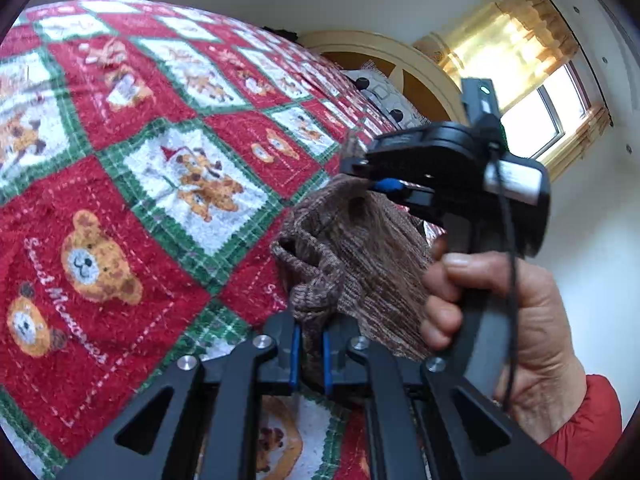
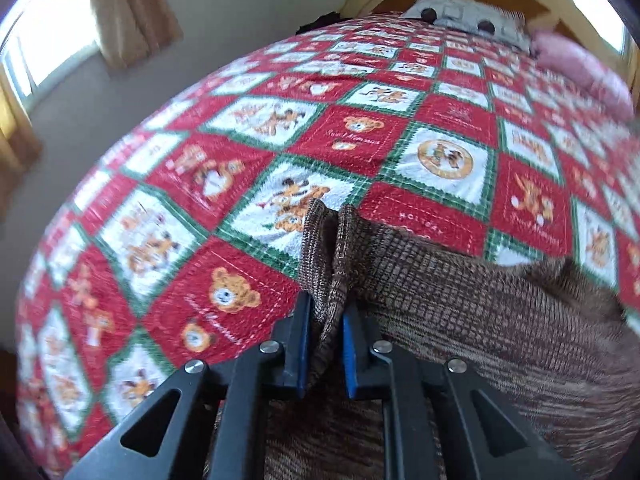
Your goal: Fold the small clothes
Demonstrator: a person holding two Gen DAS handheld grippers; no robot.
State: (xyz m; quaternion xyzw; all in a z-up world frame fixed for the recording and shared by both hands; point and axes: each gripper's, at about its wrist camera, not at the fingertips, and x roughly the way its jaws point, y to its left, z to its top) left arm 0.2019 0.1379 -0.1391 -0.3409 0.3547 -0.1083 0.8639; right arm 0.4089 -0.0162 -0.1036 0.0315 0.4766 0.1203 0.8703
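Note:
A brown knit garment (image 1: 360, 248) hangs bunched over the bed, stretched between both grippers. My left gripper (image 1: 310, 344) is shut on its lower edge, with a fold of knit pinched between the blue pads. In the left wrist view my right gripper (image 1: 370, 182) clamps the garment's upper edge, held by a hand (image 1: 500, 320). From the right wrist view, the right gripper (image 2: 326, 344) has a ridge of the brown garment (image 2: 480, 320) squeezed between its blue pads. The rest of the cloth drapes to the right and below the fingers.
A red, white and green bear-patterned bedspread (image 2: 240, 200) covers the bed under the garment. A grey pillow (image 2: 468, 16) and a pink item (image 2: 580, 68) lie near the yellow headboard (image 1: 400, 56). Curtained windows (image 1: 540, 108) stand behind. A red sleeve (image 1: 588, 420) shows at the lower right.

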